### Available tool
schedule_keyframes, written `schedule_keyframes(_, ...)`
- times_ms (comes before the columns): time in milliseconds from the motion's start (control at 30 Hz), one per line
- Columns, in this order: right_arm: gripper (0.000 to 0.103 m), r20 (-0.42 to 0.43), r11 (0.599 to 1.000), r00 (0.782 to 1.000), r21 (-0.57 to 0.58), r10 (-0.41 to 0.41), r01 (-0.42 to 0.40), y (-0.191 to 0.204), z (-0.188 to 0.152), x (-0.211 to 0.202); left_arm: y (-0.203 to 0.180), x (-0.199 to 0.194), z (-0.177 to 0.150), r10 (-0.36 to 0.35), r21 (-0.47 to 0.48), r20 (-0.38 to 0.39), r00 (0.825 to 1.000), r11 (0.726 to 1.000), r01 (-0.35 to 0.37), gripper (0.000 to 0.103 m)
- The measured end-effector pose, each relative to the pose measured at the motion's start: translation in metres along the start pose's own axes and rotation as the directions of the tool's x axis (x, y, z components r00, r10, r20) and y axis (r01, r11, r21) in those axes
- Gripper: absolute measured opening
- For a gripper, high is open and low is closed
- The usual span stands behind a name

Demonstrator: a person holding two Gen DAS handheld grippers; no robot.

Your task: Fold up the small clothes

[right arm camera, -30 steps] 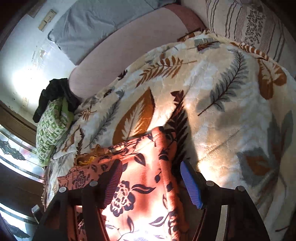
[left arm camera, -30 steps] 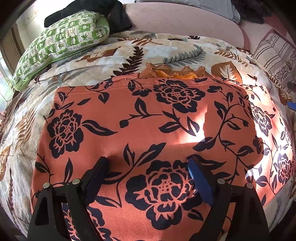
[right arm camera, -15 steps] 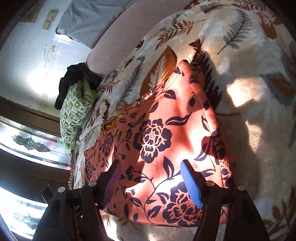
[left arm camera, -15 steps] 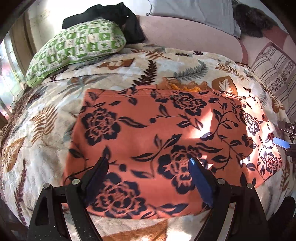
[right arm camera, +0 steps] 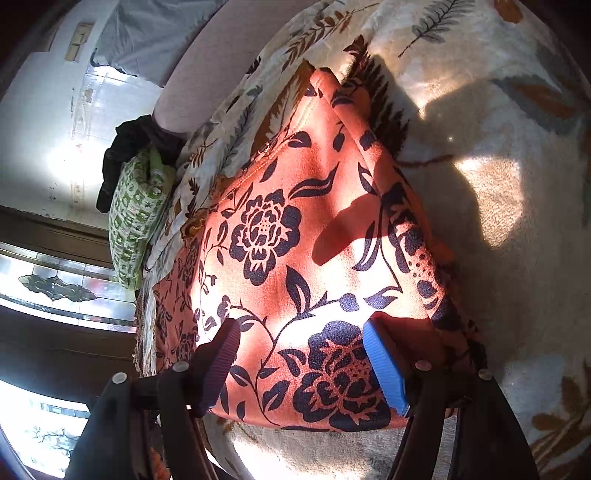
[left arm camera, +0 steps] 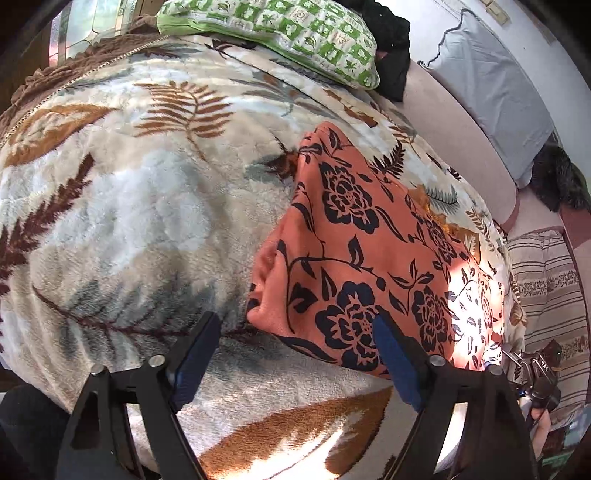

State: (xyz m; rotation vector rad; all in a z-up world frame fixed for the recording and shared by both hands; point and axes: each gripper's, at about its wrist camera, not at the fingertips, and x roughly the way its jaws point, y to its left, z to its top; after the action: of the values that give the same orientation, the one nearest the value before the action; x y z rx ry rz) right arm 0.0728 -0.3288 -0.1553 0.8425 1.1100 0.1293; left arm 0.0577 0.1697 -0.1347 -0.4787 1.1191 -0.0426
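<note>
With the orange flowered garment point(left arm camera: 369, 258) lying flat on the leaf-print blanket point(left arm camera: 129, 203), both the left hand-held gripper point(left arm camera: 291, 354) and right hand-held gripper point(right arm camera: 299, 362) hover spread apart and empty at its near edge, apparently lining up corner grasps for a fold toward the green pillow point(left arm camera: 295, 33).

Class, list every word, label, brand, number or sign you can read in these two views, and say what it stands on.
"OAS": small white letters on the dark device at the lower right of the left wrist view; the reading is uncertain.
Green patterned pillow: pictures only, no readable words.
Orange floral garment: no label or text visible.
Leaf-print blanket: no text.
</note>
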Motion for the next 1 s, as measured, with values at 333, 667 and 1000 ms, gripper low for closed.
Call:
schedule_keyframes(333,0.072,-0.004,1.0,1.0,-0.009,-0.009,0.009,0.0,0.0,0.001,-0.037,-0.016,0.0,0.256,0.149,0.094,0.962,0.952,-0.267,0.035)
schedule_keyframes(667,0.078,0.02,0.999,0.999,0.004,0.038,-0.038,-0.006,-0.027,-0.023,-0.098,-0.019,0.012,0.225,0.319,0.203,0.953,0.905,-0.282,0.071)
schedule_keyframes(1000,0.076,0.139,0.999,0.989,-0.03,0.045,-0.041,0.001,0.045,-0.049,-0.142,0.025,-0.001,0.207,0.405,0.143,0.968,0.88,-0.249,0.071)
